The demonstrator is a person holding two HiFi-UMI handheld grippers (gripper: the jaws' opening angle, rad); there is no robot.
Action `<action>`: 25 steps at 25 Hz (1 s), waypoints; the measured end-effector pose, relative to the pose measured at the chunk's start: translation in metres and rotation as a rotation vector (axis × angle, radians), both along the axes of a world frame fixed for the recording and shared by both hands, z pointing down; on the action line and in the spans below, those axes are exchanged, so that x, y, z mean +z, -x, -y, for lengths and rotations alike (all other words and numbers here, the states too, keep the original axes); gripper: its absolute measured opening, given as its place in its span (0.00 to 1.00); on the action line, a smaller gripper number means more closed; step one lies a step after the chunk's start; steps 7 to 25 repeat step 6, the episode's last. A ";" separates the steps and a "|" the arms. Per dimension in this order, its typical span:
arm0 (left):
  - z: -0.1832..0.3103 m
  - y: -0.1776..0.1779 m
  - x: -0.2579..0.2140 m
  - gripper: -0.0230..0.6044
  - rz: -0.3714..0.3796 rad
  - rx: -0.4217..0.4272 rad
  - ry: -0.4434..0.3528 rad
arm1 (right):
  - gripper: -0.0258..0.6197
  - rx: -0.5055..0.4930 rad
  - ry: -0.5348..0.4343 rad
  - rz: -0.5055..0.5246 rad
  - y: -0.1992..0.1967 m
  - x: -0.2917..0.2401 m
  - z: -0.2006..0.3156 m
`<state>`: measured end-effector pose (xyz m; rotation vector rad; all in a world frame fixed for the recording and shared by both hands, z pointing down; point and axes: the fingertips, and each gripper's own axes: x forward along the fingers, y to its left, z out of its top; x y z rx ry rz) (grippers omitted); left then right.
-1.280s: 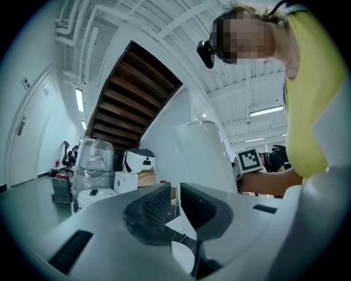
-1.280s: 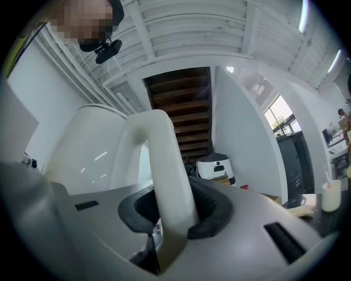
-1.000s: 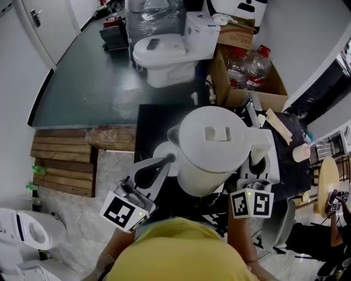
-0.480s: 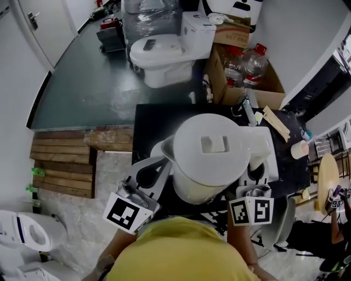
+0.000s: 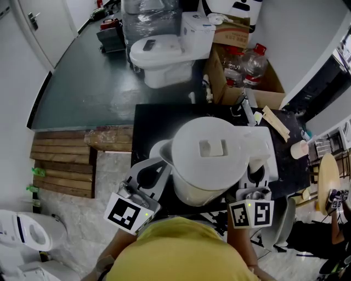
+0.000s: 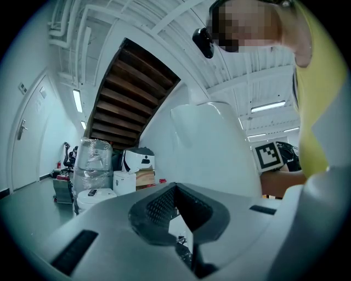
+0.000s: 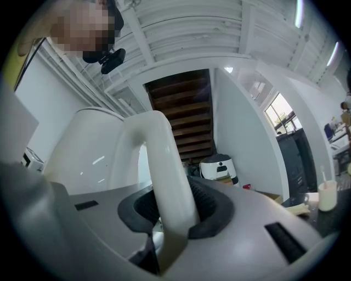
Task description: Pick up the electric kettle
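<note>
The white electric kettle hangs above the black table, lid up and spout to the left. My right gripper is shut on its curved handle, which runs up between the dark pads in the right gripper view. The kettle's body fills that view's left. My left gripper sits beside the spout, shut with nothing in it. In the left gripper view its pads meet and the kettle's wall rises close on the right. A white round base peeks out under the spout.
A white toilet and a wrapped bundle stand beyond the table on a dark floor. A cardboard box with plastic bottles is at the back right. A paper cup sits on the table's right end. Wooden boards lie left.
The kettle has drifted slightly toward me in the view and covers more of the round base. Both grippers keep their stance and grip.
</note>
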<state>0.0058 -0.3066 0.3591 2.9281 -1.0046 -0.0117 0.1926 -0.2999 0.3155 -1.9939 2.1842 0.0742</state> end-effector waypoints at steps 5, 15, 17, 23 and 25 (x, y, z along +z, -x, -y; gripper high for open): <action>0.000 -0.003 -0.002 0.05 -0.008 0.000 0.006 | 0.20 -0.011 -0.002 0.012 -0.002 0.000 0.000; 0.000 -0.004 -0.003 0.05 -0.010 0.000 0.009 | 0.20 -0.012 -0.003 0.013 -0.002 0.000 0.000; 0.000 -0.004 -0.003 0.05 -0.010 0.000 0.009 | 0.20 -0.012 -0.003 0.013 -0.002 0.000 0.000; 0.000 -0.004 -0.003 0.05 -0.010 0.000 0.009 | 0.20 -0.012 -0.003 0.013 -0.002 0.000 0.000; 0.000 -0.004 -0.003 0.05 -0.010 0.000 0.009 | 0.20 -0.012 -0.003 0.013 -0.002 0.000 0.000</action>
